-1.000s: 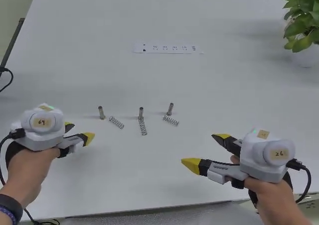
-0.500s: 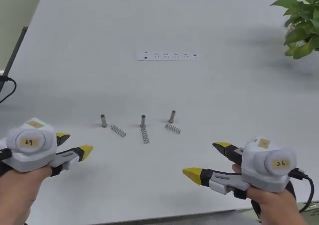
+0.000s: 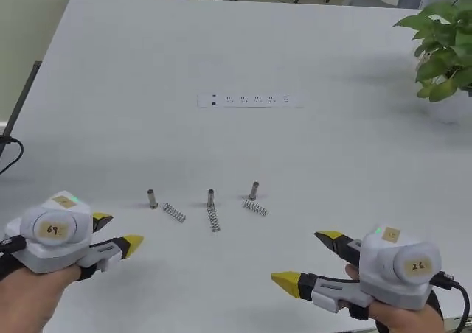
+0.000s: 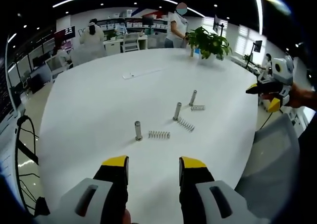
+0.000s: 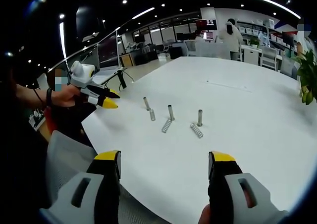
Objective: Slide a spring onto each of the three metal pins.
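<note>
Three metal pins stand upright in a row on the white table: the left pin, the middle pin and the right pin, each one bare. Three springs lie flat on the table, one by each pin on our side. The left spring lies just to the right of the left pin. The middle spring runs toward us from the foot of the middle pin, and we cannot tell whether the two touch. The right spring lies just in front of the right pin.

We hold the left gripper low at the near left, its jaws apart and holding nothing, yellow tips pointing toward the pins. We hold the right gripper at the near right, jaws spread wider and likewise holding nothing. Both grippers are well apart from the springs.

Farther back a power strip lies flat, and a potted plant sits at the far right.
</note>
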### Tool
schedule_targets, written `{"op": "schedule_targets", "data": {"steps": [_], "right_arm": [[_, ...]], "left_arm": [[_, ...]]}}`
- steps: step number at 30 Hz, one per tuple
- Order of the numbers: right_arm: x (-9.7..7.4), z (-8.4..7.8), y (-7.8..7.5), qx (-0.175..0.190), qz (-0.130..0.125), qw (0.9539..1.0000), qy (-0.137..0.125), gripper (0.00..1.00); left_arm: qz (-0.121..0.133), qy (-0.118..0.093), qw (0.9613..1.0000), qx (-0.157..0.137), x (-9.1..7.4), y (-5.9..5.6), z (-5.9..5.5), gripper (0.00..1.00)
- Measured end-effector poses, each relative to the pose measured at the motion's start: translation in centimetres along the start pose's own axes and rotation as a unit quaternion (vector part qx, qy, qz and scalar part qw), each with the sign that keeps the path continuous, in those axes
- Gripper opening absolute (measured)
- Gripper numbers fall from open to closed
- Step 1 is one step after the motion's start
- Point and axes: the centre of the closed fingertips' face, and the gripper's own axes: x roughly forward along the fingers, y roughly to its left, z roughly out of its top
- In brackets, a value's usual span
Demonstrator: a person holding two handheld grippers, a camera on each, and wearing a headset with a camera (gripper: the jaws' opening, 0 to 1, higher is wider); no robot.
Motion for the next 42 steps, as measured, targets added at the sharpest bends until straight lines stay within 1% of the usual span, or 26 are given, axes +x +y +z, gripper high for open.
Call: {"op": "schedule_targets", "data": {"steps": [1, 3, 5, 7, 9, 11, 17, 21, 25, 26, 27, 30, 31, 36, 38, 39, 40, 41, 42], "right_arm": [[0.0, 0.0, 0.0, 0.000, 0.000, 1.0000, -0.001, 0.71], [0.0, 0.0, -0.1, 0.002, 0.000, 1.0000, -0.001, 0.71], [0.0, 0.1, 0.0, 0.000, 0.001, 1.0000, 0.000, 0.71], [0.0, 0.1, 0.0, 0.000, 0.002, 1.0000, -0.001, 0.71], [0.0, 0.1, -0.1, -0.001, 0.002, 1.0000, -0.001, 0.71], [0.1, 0.1, -0.1, 0.000, 0.002, 1.0000, -0.001, 0.71], [0.1, 0.2, -0.1, -0.001, 0.002, 1.0000, -0.001, 0.71], [0.3, -0.1, 0.1, -0.001, 0.004, 1.0000, 0.003, 0.71], [0.3, -0.2, 0.1, 0.000, 0.004, 1.0000, 0.006, 0.71], [0.3, -0.2, 0.1, 0.000, 0.005, 1.0000, 0.006, 0.71], [0.3, -0.2, 0.1, -0.002, 0.005, 1.0000, 0.006, 0.71], [0.3, -0.1, 0.0, -0.001, 0.004, 1.0000, 0.003, 0.71], [0.3, -0.1, 0.0, 0.000, 0.003, 1.0000, 0.003, 0.71], [0.1, -0.5, 0.0, -0.002, 0.003, 1.0000, 0.007, 0.71], [0.0, -0.7, -0.1, -0.004, 0.001, 0.9999, 0.012, 0.71], [0.0, -0.7, -0.1, -0.004, 0.001, 0.9999, 0.012, 0.71], [0.0, -0.8, -0.2, -0.003, 0.001, 0.9999, 0.012, 0.71], [0.0, -0.8, -0.2, -0.002, 0.001, 0.9999, 0.012, 0.71], [-0.1, -0.9, -0.2, -0.001, 0.001, 0.9999, 0.012, 0.71]], "left_arm": [[-0.002, 0.001, 1.0000, 0.004, 0.1, -0.1, 0.1, 0.35], [-0.012, 0.009, 0.9997, 0.021, 0.3, -0.5, 0.1, 0.34], [-0.014, 0.013, 0.9993, 0.033, 0.6, -0.7, 0.2, 0.34], [-0.023, 0.018, 0.9985, 0.047, 0.9, -0.8, 0.2, 0.34], [-0.028, 0.020, 0.9981, 0.051, 1.3, -0.8, 0.3, 0.33], [-0.035, 0.020, 0.9980, 0.048, 1.6, -0.9, 0.4, 0.34], [-0.042, 0.019, 0.9974, 0.055, 2.5, -1.1, 0.9, 0.33], [-0.051, 0.020, 0.9961, 0.069, 3.1, -1.5, 1.5, 0.33], [-0.059, 0.023, 0.9946, 0.083, 3.8, -1.7, 1.9, 0.32], [-0.060, 0.022, 0.9938, 0.090, 3.9, -1.8, 2.0, 0.32], [-0.064, 0.023, 0.9925, 0.101, 4.1, -2.0, 2.2, 0.31], [-0.075, 0.034, 0.9891, 0.122, 4.7, -2.3, 2.0, 0.31], [-0.079, 0.040, 0.9864, 0.138, 5.0, -2.4, 1.9, 0.31], [-0.090, 0.055, 0.9774, 0.184, 6.1, -2.9, 1.8, 0.30], [-0.094, 0.060, 0.9731, 0.201, 6.6, -3.3, 1.9, 0.30], [-0.098, 0.065, 0.9687, 0.219, 6.9, -3.3, 1.8, 0.30], [-0.099, 0.068, 0.9657, 0.230, 7.2, -3.4, 1.8, 0.30], [-0.100, 0.071, 0.9639, 0.236, 7.4, -3.5, 1.7, 0.30], [-0.103, 0.076, 0.9609, 0.245, 7.8, -3.6, 1.6, 0.30]]}}
